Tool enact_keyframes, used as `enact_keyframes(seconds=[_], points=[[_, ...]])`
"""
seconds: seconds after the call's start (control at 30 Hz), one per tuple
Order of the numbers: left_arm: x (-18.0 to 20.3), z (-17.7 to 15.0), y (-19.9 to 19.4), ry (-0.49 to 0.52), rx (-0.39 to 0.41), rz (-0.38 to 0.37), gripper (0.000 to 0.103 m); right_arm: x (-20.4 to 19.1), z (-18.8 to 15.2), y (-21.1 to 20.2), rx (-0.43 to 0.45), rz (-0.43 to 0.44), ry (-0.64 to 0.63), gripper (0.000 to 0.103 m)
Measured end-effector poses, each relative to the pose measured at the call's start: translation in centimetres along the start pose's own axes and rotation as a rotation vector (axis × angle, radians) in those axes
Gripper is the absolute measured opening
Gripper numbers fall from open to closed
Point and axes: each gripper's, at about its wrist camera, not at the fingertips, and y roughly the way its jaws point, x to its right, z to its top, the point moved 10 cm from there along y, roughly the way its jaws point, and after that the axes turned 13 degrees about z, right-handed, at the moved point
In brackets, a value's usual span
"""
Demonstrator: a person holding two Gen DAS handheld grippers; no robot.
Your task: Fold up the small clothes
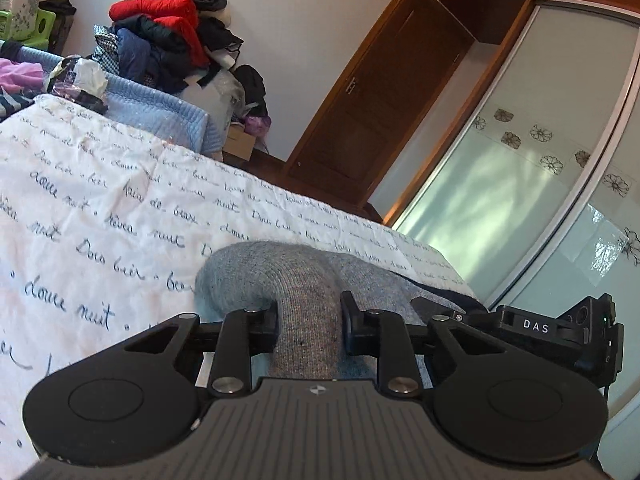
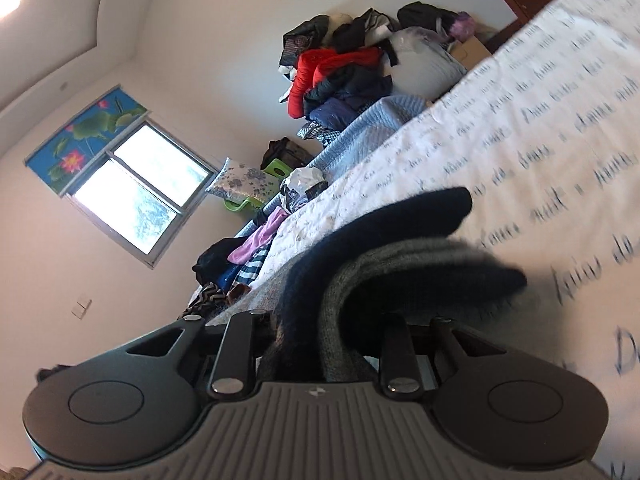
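Note:
A grey knitted sock (image 1: 256, 272) with navy ends (image 2: 400, 208) hangs stretched between my two grippers, lifted off the white bedcover printed with script (image 1: 100, 200). My left gripper (image 1: 309, 308) is shut on the grey part, which bulges out past the pads. My right gripper (image 2: 320, 320) is shut on the other end, where grey and navy folds (image 2: 400, 256) bunch between the jaws and hide the fingertips. In the left wrist view the black housing of my right gripper (image 1: 536, 326) shows close by at the right.
A heap of jackets and clothes (image 1: 168, 32) stands beyond the bed's far side, over a light blue quilt (image 1: 160, 108). More small clothes (image 2: 256, 240) lie along the bedcover's edge. A frosted sliding wardrobe door (image 1: 520, 160) and a wooden door (image 1: 380, 100) are to the right.

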Motion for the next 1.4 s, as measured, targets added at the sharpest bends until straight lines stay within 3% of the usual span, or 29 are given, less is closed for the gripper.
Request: enact_keyframes(seconds=[0.17, 0.23, 0.4, 0.47, 0.57, 0.67, 0.73, 0.77, 0.8, 0.9, 1.03, 1.07, 1.13, 1.17, 1.2, 1.33, 1.4], points=[[0.4, 2.7, -1.9, 0.051, 0.049, 0.000, 0.027, -2.1, 2.1, 1.2, 0.028, 0.042, -0.034, 0.025], [-0.2, 1.1, -2.1, 0.066, 0.005, 0.021, 0.028, -1.9, 1.4, 1.2, 0.017, 0.055, -0.019, 0.025], [-4.0, -7.7, -0.3, 0.012, -0.251, 0.087, 0.027, 2.4, -5.6, 1.3, -0.127, -0.036, 0.109, 0.025], [-5.0, -10.1, 0.1, 0.007, -0.294, 0.103, 0.028, 3.9, -8.8, 1.1, -0.173, -0.062, 0.156, 0.025], [-5.8, -11.4, 0.2, -0.024, -0.308, 0.101, 0.028, 5.0, -10.6, 0.4, -0.177, -0.077, 0.192, 0.026], [-6.4, -11.4, -0.4, -0.058, -0.315, 0.097, 0.034, 5.4, -10.5, -0.4, -0.175, -0.099, 0.210, 0.037], [-6.3, -11.7, -1.4, -0.048, -0.299, 0.094, 0.042, 5.2, -10.4, -1.3, -0.179, -0.124, 0.175, 0.052], [-6.2, -12.0, -1.9, -0.046, -0.296, 0.084, 0.047, 4.9, -10.5, -1.8, -0.182, -0.122, 0.152, 0.067], [-6.1, -12.3, -2.6, -0.050, -0.293, 0.065, 0.056, 4.4, -10.8, -2.6, -0.184, -0.108, 0.129, 0.076], [-6.1, -13.6, -4.5, -0.072, -0.284, 0.013, 0.062, 3.7, -12.3, -4.3, -0.226, -0.079, 0.105, 0.076], [-5.6, -15.7, -5.9, -0.050, -0.277, -0.033, 0.060, 2.8, -14.3, -6.1, -0.271, -0.078, 0.040, 0.076], [-5.7, -16.0, -5.9, -0.053, -0.275, -0.034, 0.055, 2.6, -14.7, -6.3, -0.276, -0.077, 0.029, 0.074], [-6.0, -16.3, -5.6, -0.080, -0.295, -0.031, 0.024, 2.6, -15.2, -6.0, -0.291, -0.104, 0.018, 0.053], [-6.3, -16.3, -5.5, -0.102, -0.304, -0.016, 0.018, 2.8, -15.3, -5.8, -0.294, -0.116, 0.030, 0.032], [-6.7, -16.0, -5.6, -0.142, -0.318, -0.012, 0.016, 3.0, -15.3, -5.6, -0.290, -0.114, 0.058, 0.020], [-7.2, -14.5, -7.6, -0.195, -0.307, -0.027, 0.012, 1.2, -15.2, -6.7, -0.235, -0.020, 0.129, 0.017], [-7.6, -14.6, -7.9, -0.177, -0.334, -0.009, 0.012, 1.4, -15.6, -7.3, -0.237, -0.044, 0.152, 0.018]])
